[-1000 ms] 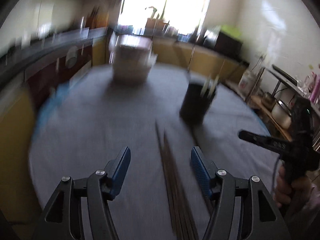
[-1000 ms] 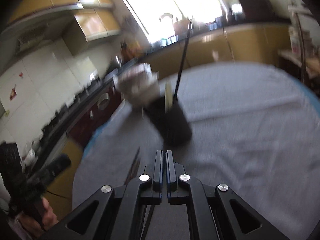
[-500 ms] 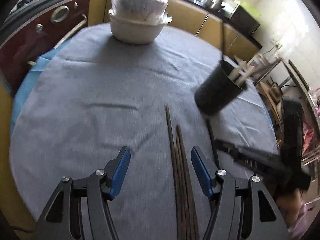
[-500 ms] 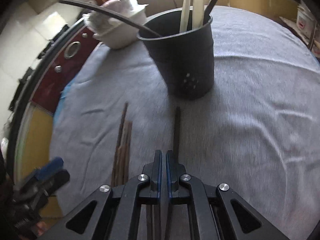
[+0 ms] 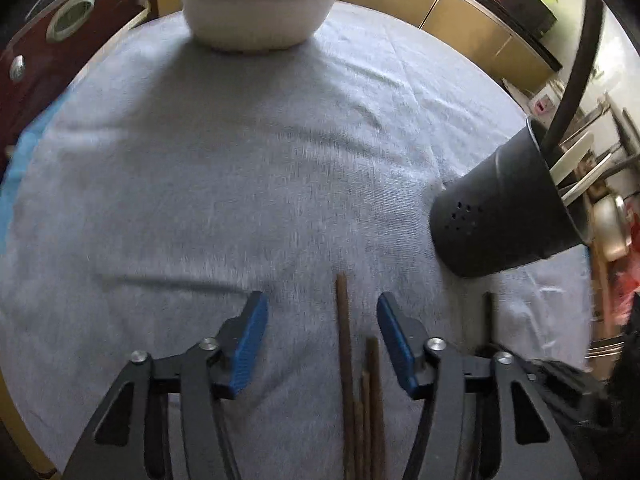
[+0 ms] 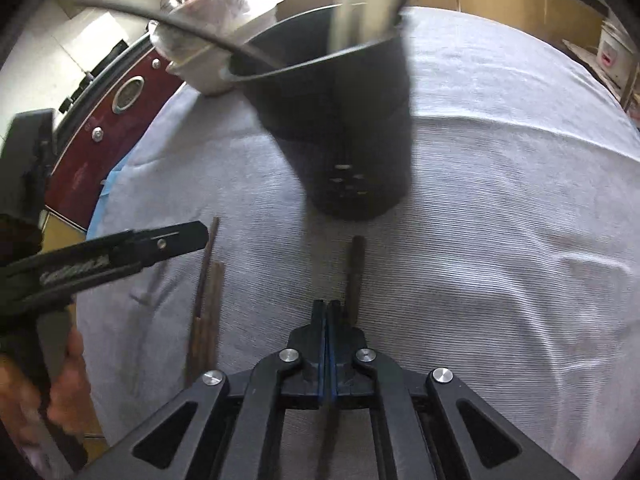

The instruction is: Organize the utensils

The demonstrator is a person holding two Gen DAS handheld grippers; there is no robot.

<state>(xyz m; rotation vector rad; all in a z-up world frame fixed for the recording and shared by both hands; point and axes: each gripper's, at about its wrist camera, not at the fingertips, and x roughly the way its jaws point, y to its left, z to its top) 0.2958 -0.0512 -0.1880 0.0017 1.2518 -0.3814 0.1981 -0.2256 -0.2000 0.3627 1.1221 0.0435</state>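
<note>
Several brown chopsticks (image 5: 346, 360) lie in a bundle on the grey tablecloth (image 5: 224, 168), between the fingers of my open left gripper (image 5: 318, 340). They also show in the right wrist view (image 6: 208, 304). A single dark chopstick (image 6: 355, 276) lies just ahead and right of my right gripper (image 6: 328, 312), which is shut with nothing seen between its fingertips. A black perforated utensil holder (image 6: 344, 120) stands beyond it, with white utensils and a black handle inside. The holder (image 5: 504, 212) is at the right in the left wrist view.
A white bowl (image 5: 256, 16) with a white wrapped load stands at the table's far side. A dark red appliance (image 6: 116, 120) and yellow cabinets (image 5: 460, 12) surround the round table. The left gripper body (image 6: 100, 264) reaches in from the left in the right wrist view.
Both grippers have dropped lower and moved forward over the table. The holder and chopsticks appear closer. The left gripper stays open and the right stays shut.
</note>
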